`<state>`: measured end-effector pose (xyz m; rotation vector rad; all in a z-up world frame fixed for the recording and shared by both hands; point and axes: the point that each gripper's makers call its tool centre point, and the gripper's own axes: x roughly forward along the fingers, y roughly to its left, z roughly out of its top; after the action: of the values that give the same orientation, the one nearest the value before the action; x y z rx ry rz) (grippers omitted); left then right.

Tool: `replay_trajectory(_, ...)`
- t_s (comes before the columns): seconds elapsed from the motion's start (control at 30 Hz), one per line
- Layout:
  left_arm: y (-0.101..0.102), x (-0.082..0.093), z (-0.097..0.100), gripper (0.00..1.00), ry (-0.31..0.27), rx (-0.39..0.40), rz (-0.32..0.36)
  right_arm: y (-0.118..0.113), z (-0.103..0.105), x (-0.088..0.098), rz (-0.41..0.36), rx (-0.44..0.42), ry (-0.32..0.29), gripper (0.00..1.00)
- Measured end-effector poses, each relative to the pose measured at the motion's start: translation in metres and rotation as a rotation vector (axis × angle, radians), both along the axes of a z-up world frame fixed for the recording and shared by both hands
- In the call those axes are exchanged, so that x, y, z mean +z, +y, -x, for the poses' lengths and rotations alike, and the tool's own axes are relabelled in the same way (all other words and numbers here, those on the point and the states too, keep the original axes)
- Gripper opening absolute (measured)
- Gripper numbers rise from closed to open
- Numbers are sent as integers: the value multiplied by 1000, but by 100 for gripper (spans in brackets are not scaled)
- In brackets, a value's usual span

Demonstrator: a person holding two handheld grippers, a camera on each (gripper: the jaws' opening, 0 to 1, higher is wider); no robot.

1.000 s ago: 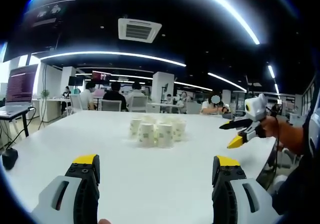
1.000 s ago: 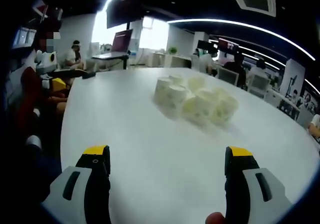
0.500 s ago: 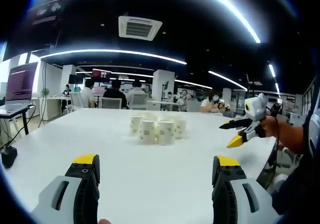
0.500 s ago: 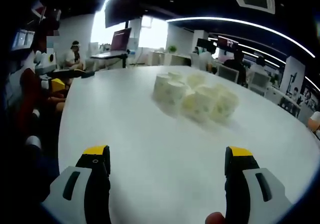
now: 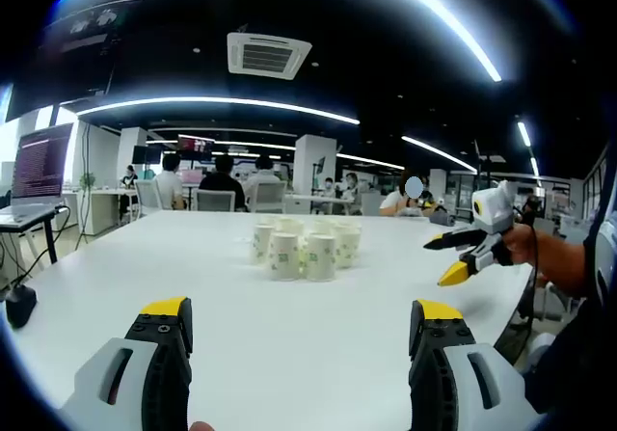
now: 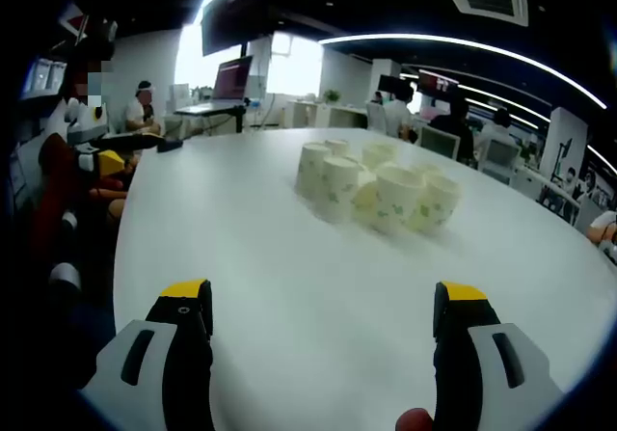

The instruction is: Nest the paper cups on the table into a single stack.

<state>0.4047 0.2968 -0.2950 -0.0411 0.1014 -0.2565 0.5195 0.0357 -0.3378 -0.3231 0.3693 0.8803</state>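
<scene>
My left tool (image 5: 301, 330) sits at the bottom of the left gripper view, its two yellow-tipped jaws spread wide with nothing between them; my right tool (image 6: 328, 310) does the same at the bottom of the right gripper view, released and empty; the paper cups (image 5: 303, 249) stand clustered together near the middle of the white surface (image 5: 116, 277), well apart from both tools; in the right gripper view the cups (image 6: 376, 192) lie slightly above centre, white with faint green marks; my right tool also shows at the right of the left gripper view (image 5: 461, 255), held in my hand (image 5: 525, 245), jaws parted.
</scene>
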Motion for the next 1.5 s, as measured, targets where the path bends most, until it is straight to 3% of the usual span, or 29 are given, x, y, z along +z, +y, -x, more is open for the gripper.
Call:
replay_trajectory(0.2, 5, 5, 2, 99, -13, 15, 3, 10, 2, 2, -5, 24, -4, 99)
replay_trajectory(1.5, 8, 2, 2, 99, -7, 14, 0, 12, 3, -2, 1, 25, 5, 99)
